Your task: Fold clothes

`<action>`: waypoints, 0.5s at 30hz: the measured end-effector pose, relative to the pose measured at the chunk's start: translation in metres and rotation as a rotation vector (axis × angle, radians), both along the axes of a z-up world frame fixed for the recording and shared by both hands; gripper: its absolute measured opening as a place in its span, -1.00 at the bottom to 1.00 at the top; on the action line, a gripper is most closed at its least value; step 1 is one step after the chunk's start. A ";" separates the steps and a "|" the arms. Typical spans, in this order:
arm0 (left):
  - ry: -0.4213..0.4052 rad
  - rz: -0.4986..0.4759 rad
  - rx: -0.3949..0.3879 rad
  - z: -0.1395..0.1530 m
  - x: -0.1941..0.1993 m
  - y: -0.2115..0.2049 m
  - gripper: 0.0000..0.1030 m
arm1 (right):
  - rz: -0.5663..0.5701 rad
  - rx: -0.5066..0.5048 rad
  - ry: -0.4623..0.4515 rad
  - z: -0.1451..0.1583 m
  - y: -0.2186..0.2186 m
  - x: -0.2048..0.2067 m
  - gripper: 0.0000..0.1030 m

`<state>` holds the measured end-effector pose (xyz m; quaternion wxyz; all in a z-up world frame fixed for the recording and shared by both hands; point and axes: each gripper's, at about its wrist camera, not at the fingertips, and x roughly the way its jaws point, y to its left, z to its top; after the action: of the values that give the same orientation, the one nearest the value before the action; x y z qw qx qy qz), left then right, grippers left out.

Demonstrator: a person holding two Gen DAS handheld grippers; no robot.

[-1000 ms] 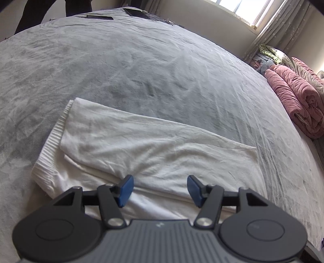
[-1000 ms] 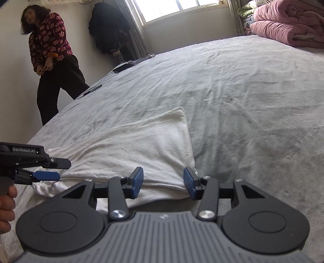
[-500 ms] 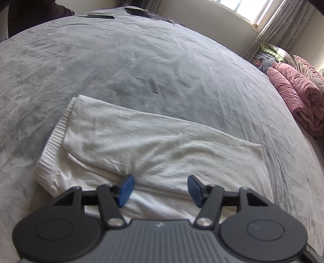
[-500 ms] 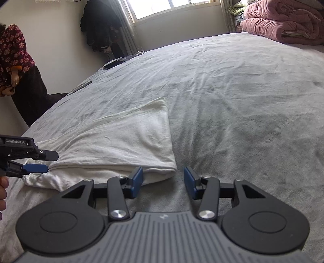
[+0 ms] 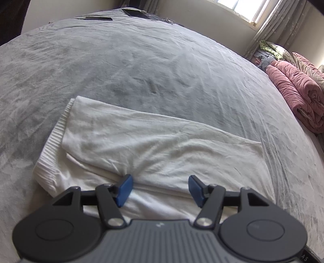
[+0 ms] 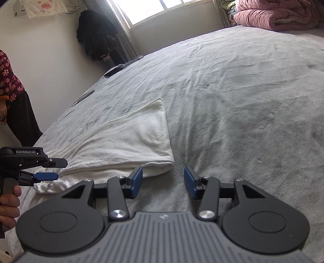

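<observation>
A white garment (image 5: 154,149) lies folded into a long band on the grey bedspread (image 5: 141,66), its ribbed hem (image 5: 54,145) at the left end. My left gripper (image 5: 160,189) hangs open just over the garment's near edge, with cloth below the gap and the pads not pressing on it. From the right wrist view the same garment (image 6: 125,145) runs away to the left. My right gripper (image 6: 163,180) is open over bare bedspread, its left pad beside the garment's near right corner. The left gripper (image 6: 58,169) shows at the garment's left end, held by a hand (image 6: 10,200).
Rolled pink quilts (image 5: 297,95) are stacked at the right side of the bed. Flat dark objects (image 5: 99,18) lie at the bed's far edge. A person (image 6: 12,97) in a floral top stands by the left wall. A dark coat (image 6: 95,34) hangs beside the window.
My right gripper has slid right, so the garment's corner went from between its fingers to beside the left pad. The standing person shifted toward the left edge. The left gripper stayed put.
</observation>
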<state>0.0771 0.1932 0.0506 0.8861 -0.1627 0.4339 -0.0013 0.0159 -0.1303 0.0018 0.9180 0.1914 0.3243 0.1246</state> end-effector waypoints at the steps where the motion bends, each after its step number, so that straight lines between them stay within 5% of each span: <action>1: 0.000 0.000 0.000 0.000 0.000 0.000 0.22 | 0.000 0.004 0.000 0.000 -0.001 -0.001 -0.04; 15: -0.048 -0.009 0.063 0.008 -0.005 -0.006 0.22 | -0.014 0.056 0.012 0.002 -0.009 -0.007 -0.04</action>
<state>0.0720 0.1869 0.0586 0.9009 -0.1328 0.4133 0.0047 0.0089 -0.1392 0.0035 0.9112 0.2200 0.3249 0.1258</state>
